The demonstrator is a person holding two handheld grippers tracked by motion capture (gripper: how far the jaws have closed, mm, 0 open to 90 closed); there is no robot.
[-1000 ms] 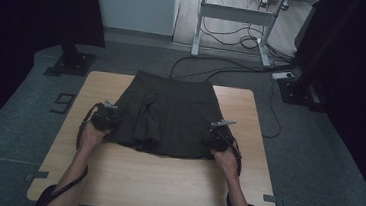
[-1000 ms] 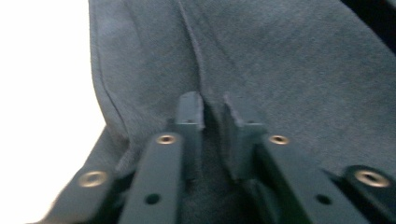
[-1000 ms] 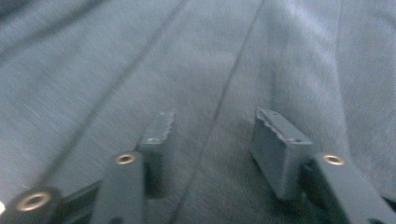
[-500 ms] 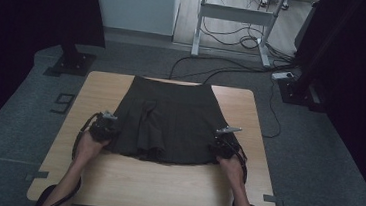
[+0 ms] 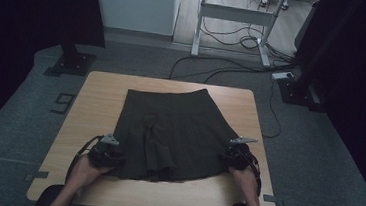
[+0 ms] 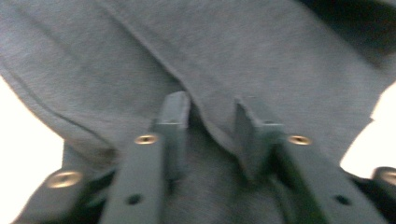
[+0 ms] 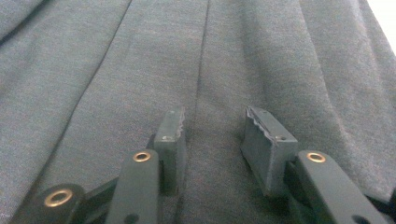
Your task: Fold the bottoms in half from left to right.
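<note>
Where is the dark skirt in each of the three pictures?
High view: the skirt lies flat in the middle of the wooden table.
Left gripper view: grey cloth behind the left gripper, a fold between the jaws.
Right gripper view: pleated cloth behind the right gripper.
Shared landmark: the skirt's pleats.

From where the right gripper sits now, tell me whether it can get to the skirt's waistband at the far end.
Probably yes. The right gripper sits at the skirt hem's corner, jaws apart, and bare table runs beside the skirt up to the waistband.
</note>
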